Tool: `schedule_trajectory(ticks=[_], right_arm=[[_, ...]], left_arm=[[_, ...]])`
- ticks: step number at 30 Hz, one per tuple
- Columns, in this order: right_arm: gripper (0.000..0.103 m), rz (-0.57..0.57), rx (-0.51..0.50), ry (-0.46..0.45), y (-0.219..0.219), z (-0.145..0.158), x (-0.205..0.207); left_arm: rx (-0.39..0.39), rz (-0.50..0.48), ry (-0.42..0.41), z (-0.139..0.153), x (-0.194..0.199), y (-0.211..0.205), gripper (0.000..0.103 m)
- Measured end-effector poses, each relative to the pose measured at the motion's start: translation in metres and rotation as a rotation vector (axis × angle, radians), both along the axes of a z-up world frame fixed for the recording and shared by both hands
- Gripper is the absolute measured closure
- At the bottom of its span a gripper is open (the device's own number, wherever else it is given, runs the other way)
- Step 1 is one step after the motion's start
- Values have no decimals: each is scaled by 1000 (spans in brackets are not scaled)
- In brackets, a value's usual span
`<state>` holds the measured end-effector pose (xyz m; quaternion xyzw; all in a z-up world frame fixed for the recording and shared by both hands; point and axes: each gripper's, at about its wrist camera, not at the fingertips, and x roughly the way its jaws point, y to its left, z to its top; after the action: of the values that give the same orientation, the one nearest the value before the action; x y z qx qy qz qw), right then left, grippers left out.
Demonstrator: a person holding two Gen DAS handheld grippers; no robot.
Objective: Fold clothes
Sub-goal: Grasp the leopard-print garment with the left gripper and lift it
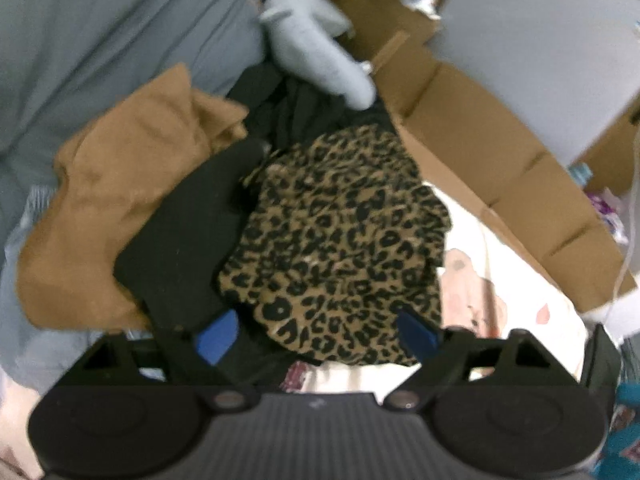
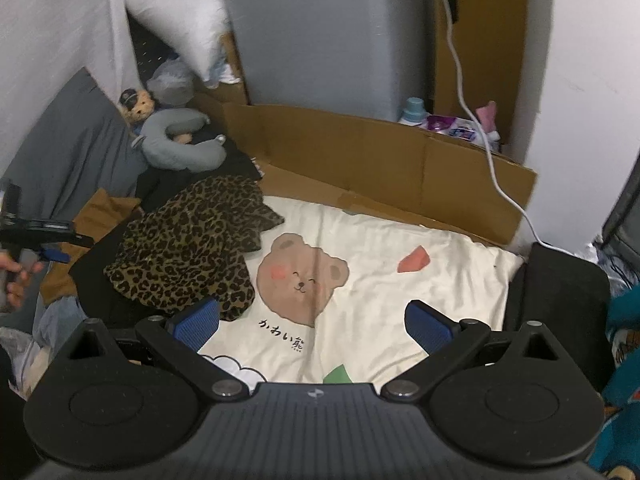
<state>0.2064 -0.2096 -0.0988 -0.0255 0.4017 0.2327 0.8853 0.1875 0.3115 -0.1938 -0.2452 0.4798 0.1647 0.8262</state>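
Both jaws wide open, holding nothing. Left gripper (image 1: 316, 330) hovers right over the crumpled leopard-print garment (image 1: 340, 232); right gripper (image 2: 312, 322) has it just left, above the cream bear-print blanket (image 2: 400, 292).

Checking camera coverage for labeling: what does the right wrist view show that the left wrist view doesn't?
Right wrist only: the bear print on the cream blanket, a white pillow, a white cable, the left gripper seen from outside, and the open right gripper.
Left wrist only: a close, blurred look at the pile, with the left gripper's open fingers over it.
Both: leopard-print garment, brown garment, black clothing, grey neck pillow, cardboard.
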Motion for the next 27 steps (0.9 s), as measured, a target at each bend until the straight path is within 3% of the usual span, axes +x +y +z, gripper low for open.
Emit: schedule_trajectory(ticks=[4,6,8,14,20,23,25,27], right_arm=[[2,53,-15,0,10,-10,1],[16,71,-25,34,13,-21,3],[21,81,-30,81,17,-34,4],[20,131,-90,90,29,-63,3],[16,105,-68,143,22,-85,11],[12,118,-74,147,26,-97,14],[12,142,-70,139,32,-102,16],[12,167,-70,122,40,-104,17]], left_arm=[[-40,64,8,-34,0,10,22],[-61,97,12,-51,1,15,22],[-81,129,15,-68,1,21,22],[-104,155,15,-107,11,23,25],[-124,201,-23,-128,22,27,39],[-112,207,-41,-127,26,28,58],[-126,214,-52,-125,25,27,87],[-149,221,-71,-121,23,26,88]])
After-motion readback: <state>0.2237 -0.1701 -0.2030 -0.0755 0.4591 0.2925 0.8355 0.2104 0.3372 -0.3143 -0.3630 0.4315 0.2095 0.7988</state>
